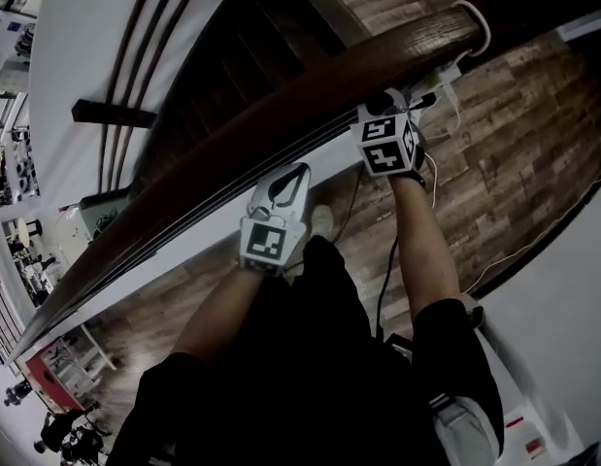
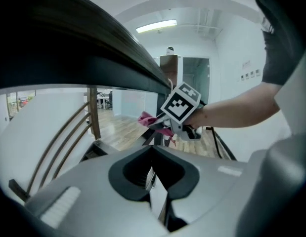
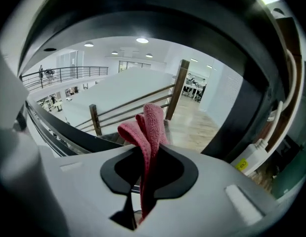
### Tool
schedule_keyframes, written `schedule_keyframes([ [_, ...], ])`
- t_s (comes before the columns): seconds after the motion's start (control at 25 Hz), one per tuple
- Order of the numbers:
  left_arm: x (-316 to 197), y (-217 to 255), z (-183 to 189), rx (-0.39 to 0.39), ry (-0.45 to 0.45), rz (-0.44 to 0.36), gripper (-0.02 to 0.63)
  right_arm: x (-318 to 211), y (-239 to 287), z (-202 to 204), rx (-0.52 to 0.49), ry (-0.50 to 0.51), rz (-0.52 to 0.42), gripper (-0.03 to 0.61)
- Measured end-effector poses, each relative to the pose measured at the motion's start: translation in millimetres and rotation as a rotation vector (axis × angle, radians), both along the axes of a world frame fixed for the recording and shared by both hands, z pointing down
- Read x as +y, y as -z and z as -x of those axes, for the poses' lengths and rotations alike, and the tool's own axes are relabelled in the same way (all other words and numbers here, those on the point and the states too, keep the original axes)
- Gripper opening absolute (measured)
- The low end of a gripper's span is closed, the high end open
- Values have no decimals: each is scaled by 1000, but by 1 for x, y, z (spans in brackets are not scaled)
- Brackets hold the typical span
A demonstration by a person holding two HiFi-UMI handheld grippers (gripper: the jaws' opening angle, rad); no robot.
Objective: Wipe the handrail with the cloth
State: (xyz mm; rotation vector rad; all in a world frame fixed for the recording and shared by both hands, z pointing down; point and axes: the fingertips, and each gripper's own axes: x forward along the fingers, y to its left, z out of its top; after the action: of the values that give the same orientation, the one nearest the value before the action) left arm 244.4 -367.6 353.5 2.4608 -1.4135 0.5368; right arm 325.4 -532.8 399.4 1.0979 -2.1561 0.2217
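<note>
left hand-held gripper [image 1: 287, 179]: jaws together | right hand-held gripper [image 1: 385, 102]: clamped on cloth [image 3: 151, 126] | both forearms outstretched

Multi-floor office interior: dark wooden stair handrail [image 1: 281, 115] above the left hand-held gripper [image 1: 296, 173], desks [image 2: 103, 100] far beyond, plank floor [image 2: 118, 127] below.

You're holding two grippers here, a left gripper [image 1: 296, 171] and a right gripper [image 1: 395, 101]. Other than that it's one pink cloth [image 3: 146, 126], one dark wooden handrail [image 1: 281, 105], three thin bars [image 2: 68, 132] under that rail, one white cable [image 1: 481, 25] and one ceiling light strip [image 2: 156, 26].
</note>
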Motion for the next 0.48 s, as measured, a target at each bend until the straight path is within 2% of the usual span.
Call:
schedule_keyframes([
  [0.16,4,-3,13,20,94,23,0,20,-2,22,17,59,6,52],
  [0.48,15,-12,39,102,190,53,0,46,-4,54,18,135,19,52],
])
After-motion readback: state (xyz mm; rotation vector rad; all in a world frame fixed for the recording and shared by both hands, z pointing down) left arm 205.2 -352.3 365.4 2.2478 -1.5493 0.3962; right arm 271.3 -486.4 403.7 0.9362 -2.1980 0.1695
